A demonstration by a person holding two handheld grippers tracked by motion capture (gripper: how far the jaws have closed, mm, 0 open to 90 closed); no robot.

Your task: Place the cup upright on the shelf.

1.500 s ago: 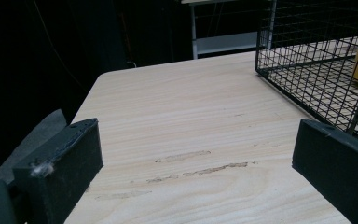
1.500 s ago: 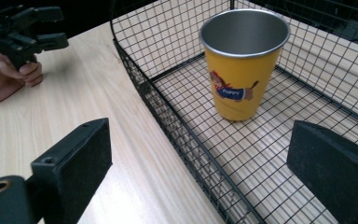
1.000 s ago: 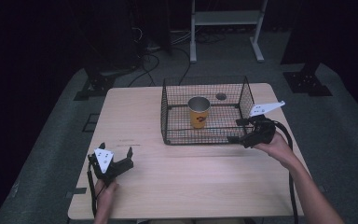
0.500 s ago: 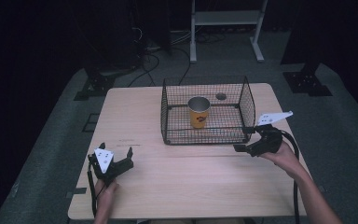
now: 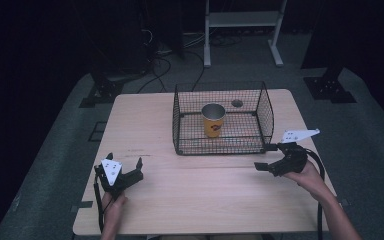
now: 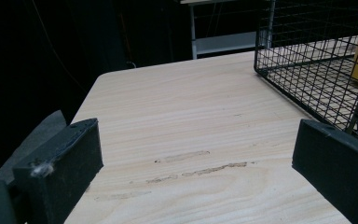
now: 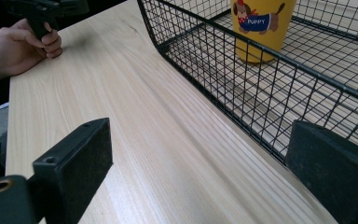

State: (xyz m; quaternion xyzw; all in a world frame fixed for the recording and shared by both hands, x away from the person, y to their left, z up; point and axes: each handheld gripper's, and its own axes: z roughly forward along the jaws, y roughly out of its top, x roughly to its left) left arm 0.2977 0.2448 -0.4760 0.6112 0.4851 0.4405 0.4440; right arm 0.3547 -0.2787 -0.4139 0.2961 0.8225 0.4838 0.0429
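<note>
High view: yellow cup in basket, beyond right tool.

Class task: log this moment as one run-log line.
left gripper: open, empty | right gripper: open, empty | yellow cup: upright in wire basket

The yellow cup inside the wire basket bears the word "PUPPY" printed on a cartoon dog's blue coat; in the high view the print is probably too small to read.
</note>
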